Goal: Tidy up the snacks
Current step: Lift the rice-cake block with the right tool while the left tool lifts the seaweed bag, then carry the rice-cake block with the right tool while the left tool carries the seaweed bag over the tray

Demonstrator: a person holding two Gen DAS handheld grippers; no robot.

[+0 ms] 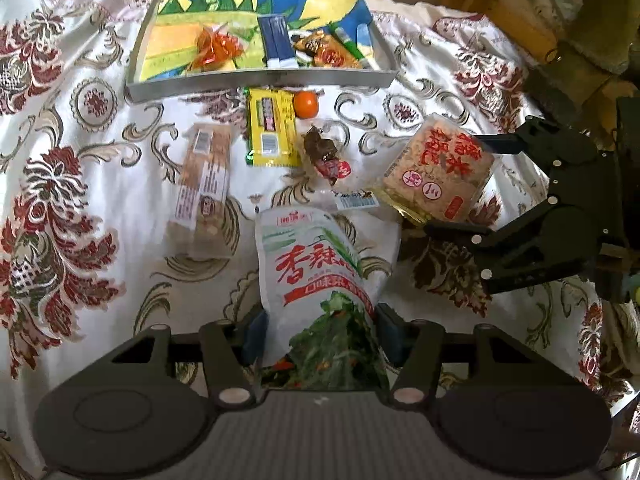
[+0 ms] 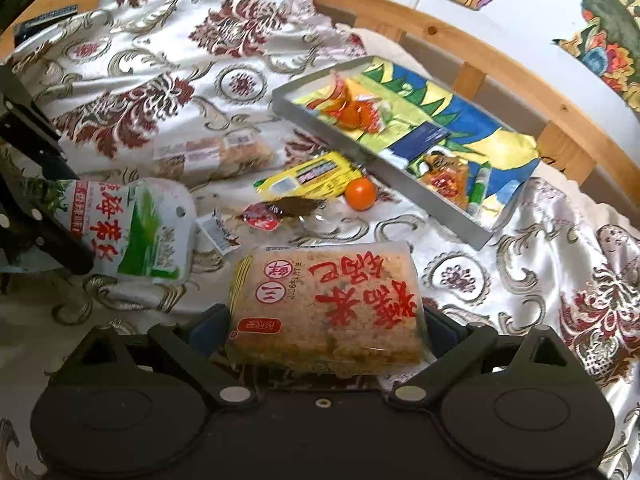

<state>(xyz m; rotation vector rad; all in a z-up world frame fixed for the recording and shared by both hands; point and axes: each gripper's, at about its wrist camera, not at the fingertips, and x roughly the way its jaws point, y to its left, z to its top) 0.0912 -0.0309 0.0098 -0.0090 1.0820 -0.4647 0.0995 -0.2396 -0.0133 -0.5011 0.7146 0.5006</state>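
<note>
My left gripper (image 1: pixel 320 332) is shut on a white pouch with red characters and a green vegetable picture (image 1: pixel 316 280), held just above the cloth; the pouch also shows in the right wrist view (image 2: pixel 132 232). My right gripper (image 2: pixel 324 328) is shut on a clear pack of brown rice crackers with red characters (image 2: pixel 328 300), seen in the left wrist view (image 1: pixel 440 168) between the right fingers (image 1: pixel 500 144). A grey tray with a colourful liner (image 1: pixel 260 80) (image 2: pixel 360 140) stands beyond, holding several snacks.
On the flowered cloth lie a long biscuit pack (image 1: pixel 204 184), a yellow packet (image 1: pixel 272 128), a small orange (image 1: pixel 306 105) and a clear wrapper with dark snack (image 1: pixel 324 156). A wooden bed rail (image 2: pixel 480 56) runs behind the tray.
</note>
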